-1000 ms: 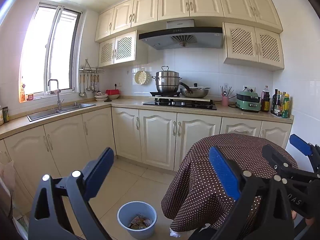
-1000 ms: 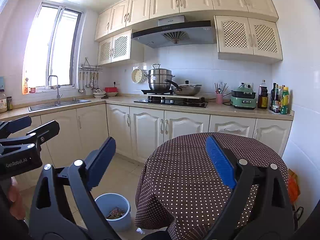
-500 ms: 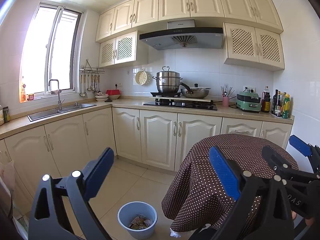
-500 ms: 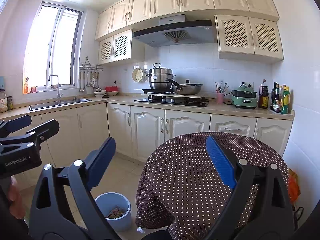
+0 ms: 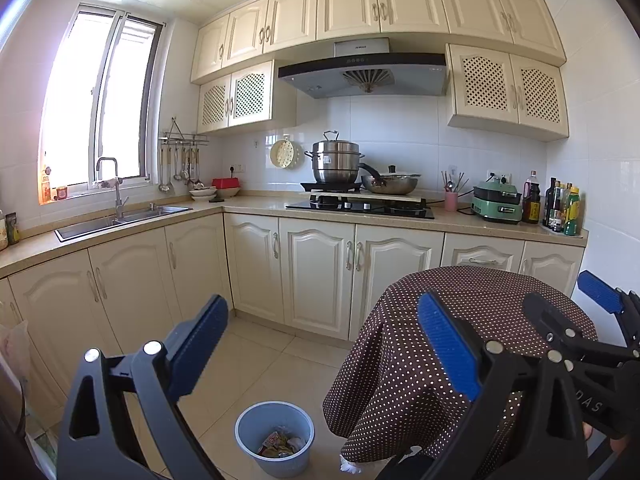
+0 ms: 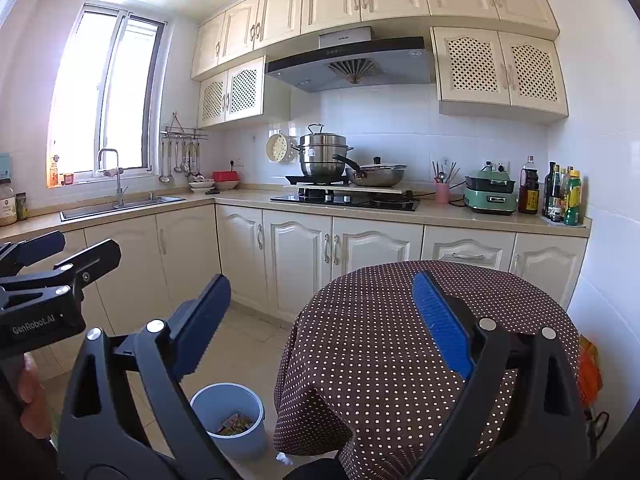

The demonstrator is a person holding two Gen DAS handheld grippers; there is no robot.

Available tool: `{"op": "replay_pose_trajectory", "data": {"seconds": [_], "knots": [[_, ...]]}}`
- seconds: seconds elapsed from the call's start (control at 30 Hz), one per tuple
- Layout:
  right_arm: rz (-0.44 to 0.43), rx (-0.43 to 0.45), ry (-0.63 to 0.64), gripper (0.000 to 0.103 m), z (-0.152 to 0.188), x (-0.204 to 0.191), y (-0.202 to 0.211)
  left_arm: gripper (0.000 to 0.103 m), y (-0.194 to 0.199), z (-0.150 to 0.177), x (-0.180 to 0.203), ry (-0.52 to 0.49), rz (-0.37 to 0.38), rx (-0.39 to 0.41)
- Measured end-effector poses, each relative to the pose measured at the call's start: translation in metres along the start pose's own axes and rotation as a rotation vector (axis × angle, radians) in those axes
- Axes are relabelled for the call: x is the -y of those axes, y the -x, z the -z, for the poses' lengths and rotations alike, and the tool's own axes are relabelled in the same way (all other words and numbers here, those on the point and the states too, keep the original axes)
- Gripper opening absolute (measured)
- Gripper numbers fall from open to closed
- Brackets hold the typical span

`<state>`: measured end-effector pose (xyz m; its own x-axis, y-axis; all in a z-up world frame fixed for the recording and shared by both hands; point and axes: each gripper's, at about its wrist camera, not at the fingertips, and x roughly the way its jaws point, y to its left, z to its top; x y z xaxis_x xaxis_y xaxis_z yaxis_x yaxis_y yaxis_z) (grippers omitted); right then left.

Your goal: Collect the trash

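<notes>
The left claw [image 5: 324, 344] and the right claw [image 6: 320, 320] are both wide apart and hold nothing. The trash [image 5: 280, 443] lies inside the blue bin [image 5: 274, 416] on the floor, just beside the round desk [image 6: 380, 320] with a dotted brown cloth.
</notes>
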<state>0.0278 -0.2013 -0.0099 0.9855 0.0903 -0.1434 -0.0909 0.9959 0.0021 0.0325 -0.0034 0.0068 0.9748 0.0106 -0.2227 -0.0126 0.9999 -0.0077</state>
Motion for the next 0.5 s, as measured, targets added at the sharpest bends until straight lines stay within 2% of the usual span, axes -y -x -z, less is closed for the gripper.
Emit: {"op": "replay_pose_trajectory", "data": {"seconds": [0.5], "knots": [[0.0, -0.007, 0.001, 0.091, 0.0018, -0.0037, 0.0002, 0.094, -0.0001, 0.0009, 0.0015, 0.001, 0.0, -0.004]]}}
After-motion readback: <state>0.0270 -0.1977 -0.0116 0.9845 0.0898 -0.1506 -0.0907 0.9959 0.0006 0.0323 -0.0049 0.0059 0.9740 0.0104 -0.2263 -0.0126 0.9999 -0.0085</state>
